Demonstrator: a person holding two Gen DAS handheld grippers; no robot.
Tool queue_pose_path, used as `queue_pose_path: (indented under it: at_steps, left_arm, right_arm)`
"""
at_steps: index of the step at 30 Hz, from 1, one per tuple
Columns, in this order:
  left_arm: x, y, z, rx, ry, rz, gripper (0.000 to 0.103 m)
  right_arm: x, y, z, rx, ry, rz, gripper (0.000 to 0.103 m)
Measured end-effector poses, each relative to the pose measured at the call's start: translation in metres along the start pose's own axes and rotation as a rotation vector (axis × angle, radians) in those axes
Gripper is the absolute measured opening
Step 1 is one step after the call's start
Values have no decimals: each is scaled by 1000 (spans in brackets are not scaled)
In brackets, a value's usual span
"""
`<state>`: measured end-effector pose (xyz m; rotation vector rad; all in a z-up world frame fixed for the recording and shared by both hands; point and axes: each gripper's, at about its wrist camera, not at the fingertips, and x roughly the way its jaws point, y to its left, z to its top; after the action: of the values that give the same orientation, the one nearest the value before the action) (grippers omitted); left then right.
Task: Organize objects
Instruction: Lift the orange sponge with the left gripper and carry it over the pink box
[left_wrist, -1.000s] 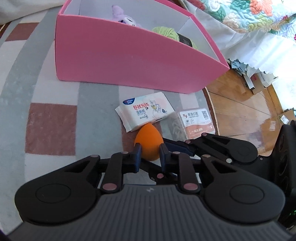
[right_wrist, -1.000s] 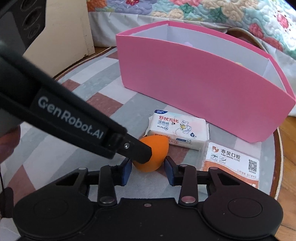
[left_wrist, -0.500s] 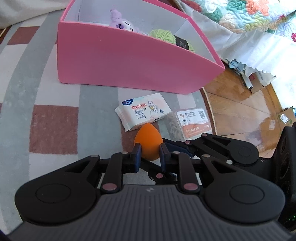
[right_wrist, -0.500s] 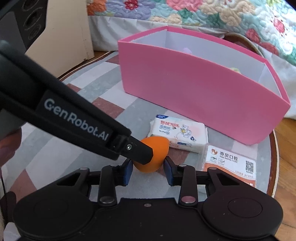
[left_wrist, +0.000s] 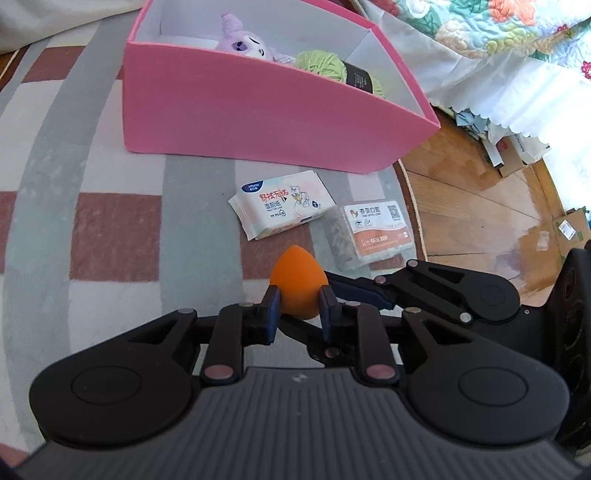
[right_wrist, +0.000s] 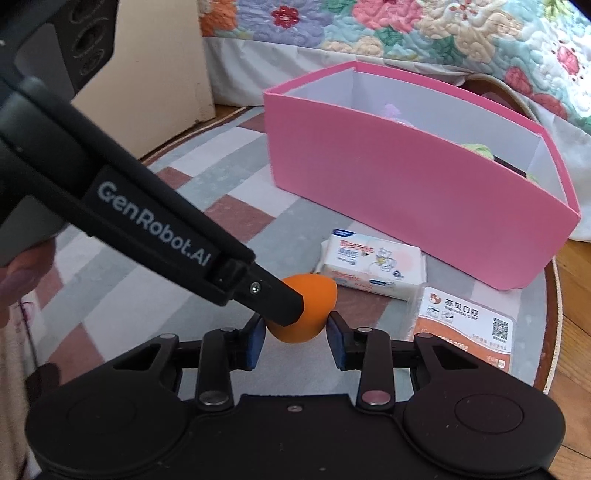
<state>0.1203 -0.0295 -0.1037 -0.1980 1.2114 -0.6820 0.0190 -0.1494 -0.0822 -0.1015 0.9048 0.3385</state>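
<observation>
Since a second ago both grippers have lifted a little with the sponge, so more of the box's inside shows. Nearest, the left gripper (left_wrist: 295, 308) is clenched on the orange teardrop-shaped makeup sponge (left_wrist: 297, 286), blue pads pressing its sides. The right gripper (right_wrist: 296, 338) brackets the same sponge (right_wrist: 310, 299); whether its pads press it I cannot tell. Beyond, on the striped grey, white and brown rug (left_wrist: 110, 236), lie a white wet-wipe pack (left_wrist: 282, 208) and, just beside it, a clear orange-labelled floss-pick packet (left_wrist: 373, 232). Farthest stands the pink cardboard box (left_wrist: 258, 122), holding a purple plush toy (left_wrist: 243, 46) and green yarn (left_wrist: 321, 64).
</observation>
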Motion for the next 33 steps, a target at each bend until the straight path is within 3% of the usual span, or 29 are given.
queue_pose_path:
  at_steps: [5, 18, 33]
  left_arm:
    - [-14, 0, -5, -13, -14, -39, 20]
    - [-42, -19, -5, 46, -95, -67, 20]
    - [-74, -50, 6, 88, -117, -21, 21]
  right_arm:
    - [-3, 19, 22, -11, 9, -4, 41]
    - [-20, 10, 43, -84, -37, -42, 42]
    - [-50, 18, 62, -155, -65, -61, 41]
